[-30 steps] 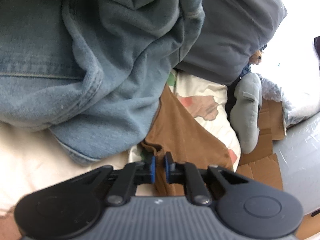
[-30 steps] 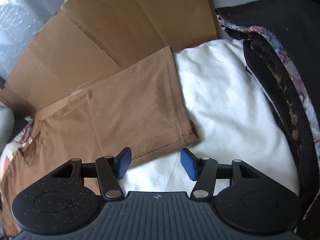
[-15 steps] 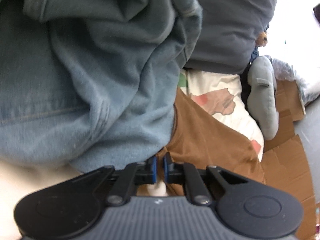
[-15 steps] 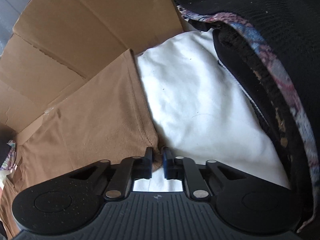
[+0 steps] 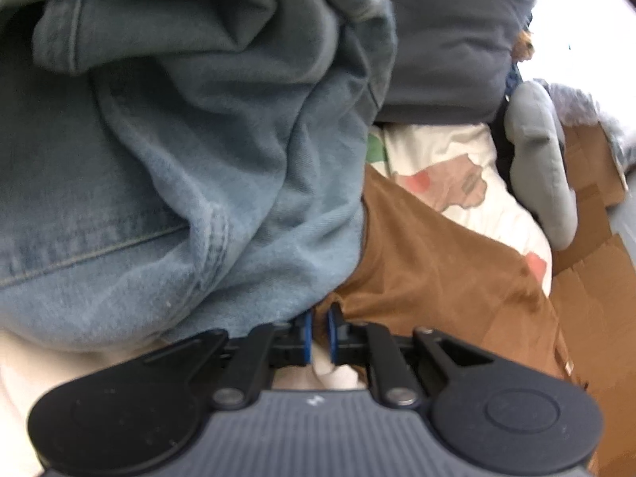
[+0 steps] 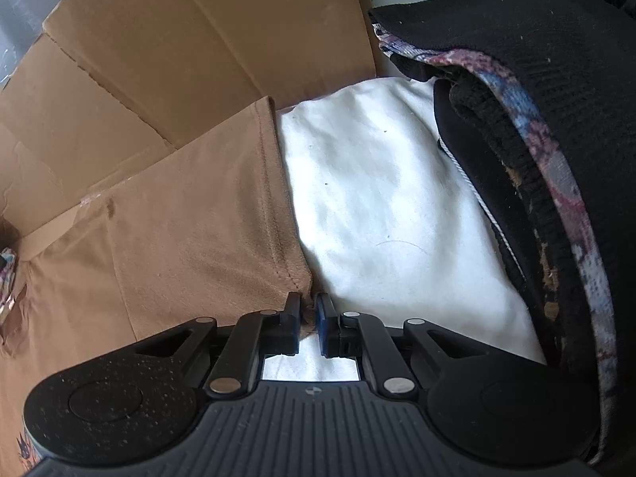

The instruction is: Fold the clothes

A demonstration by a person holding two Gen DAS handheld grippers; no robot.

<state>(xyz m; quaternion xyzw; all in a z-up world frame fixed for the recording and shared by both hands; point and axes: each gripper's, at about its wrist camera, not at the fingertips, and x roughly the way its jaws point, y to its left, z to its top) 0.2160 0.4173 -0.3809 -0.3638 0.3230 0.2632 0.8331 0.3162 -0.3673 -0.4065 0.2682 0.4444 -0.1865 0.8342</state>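
Left gripper (image 5: pixel 320 332): jaws nearly together, pads hard to read, frame is blurred. A bit of white cloth (image 5: pixel 334 373) shows in the gap just behind the tips; the edge of the brown cotton t-shirt (image 5: pixel 429 278) sits right at the tips, so it looks pinched, though contact is partly hidden by the fingers. Jaws have just been opening slightly, with fabric between them. Ahead and left, a heap of light blue denim jeans (image 5: pixel 179 167) overhangs the shirt and covers its left part. Further ahead, a white printed sheet (image 5: pixel 457 183), a grey stuffed limb (image 5: pixel 540 159) ahead right, a dark grey cushion (image 5: pixel 449 35) beyond. Flattened brown cardboard (image 5: pixel 588 286) at right, cut by the frame edge.

Right gripper (image 6: pixel 308 320): narrow gap, clamped on the hemmed corner of the same brown shirt (image 6: pixel 179 238); jaws closed down and have just eased open a little, with the cloth between them. White fabric (image 6: pixel 377 198) lies directly ahead and under the tips. The shirt spreads ahead left over the cardboard (image 6: pixel 159 59). To the right, black knit clothing (image 6: pixel 556 99) with a patterned purple-blue edge band (image 6: pixel 556 159), running out of frame. Room beyond washed out by glare.
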